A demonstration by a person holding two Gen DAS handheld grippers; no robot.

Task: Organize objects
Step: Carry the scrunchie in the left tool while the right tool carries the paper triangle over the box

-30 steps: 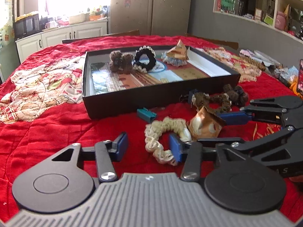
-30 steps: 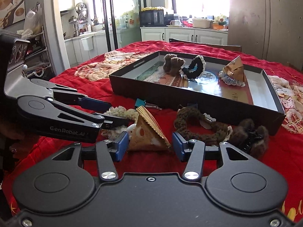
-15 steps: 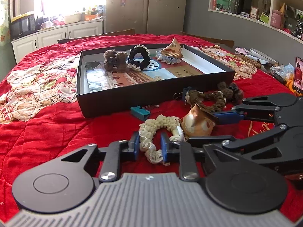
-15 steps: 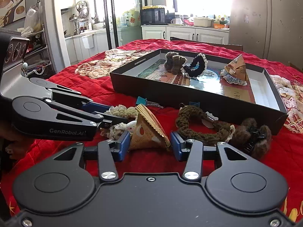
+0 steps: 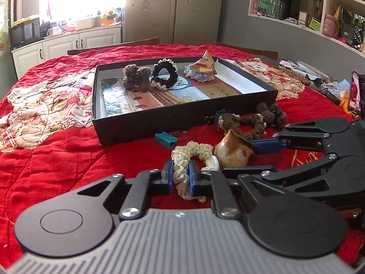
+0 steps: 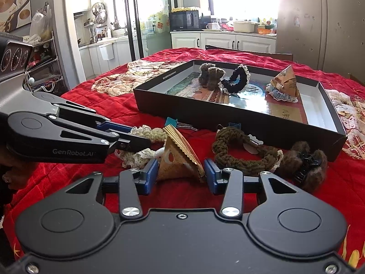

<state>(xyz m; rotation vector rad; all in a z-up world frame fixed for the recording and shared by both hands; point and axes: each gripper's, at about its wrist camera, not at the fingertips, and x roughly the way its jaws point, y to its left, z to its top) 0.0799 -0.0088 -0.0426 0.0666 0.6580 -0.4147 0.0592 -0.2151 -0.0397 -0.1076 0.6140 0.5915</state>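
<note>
Two hand-held grippers work side by side on a red quilted cloth (image 5: 57, 155), just in front of a shallow black tray (image 5: 159, 123).

The left gripper (image 5: 180, 175) has its blue pads squeezed onto a cream crocheted scrunchie (image 5: 194, 150), which lies on the cloth with its loop pinched flat between them; the jaws have closed down onto it over the last moment. In the right wrist view the same gripper (image 6: 136, 141) reaches in from the left, its tips on the cream scrunchie (image 6: 148, 133).

The right gripper (image 6: 181, 171) straddles a small tan paper pyramid packet (image 6: 180, 159), and its jaws have been narrowing. The left pad looks to be against the packet's side, the right pad at its lower corner; whether they truly press on it I cannot tell.

Right of the packet on the cloth lie a brown crocheted scrunchie (image 6: 239, 150) and a fuzzy brown claw clip (image 6: 305, 162), touching one another. A teal binder clip (image 5: 166, 138) sits near the tray's front wall.

Inside the tray, toward its far side, rest a fuzzy brown clip (image 5: 135, 77), a black scrunchie with white trim (image 5: 164, 75) and a second pyramid packet (image 5: 205, 65) on a pale blue scrunchie (image 5: 198, 75).
</note>
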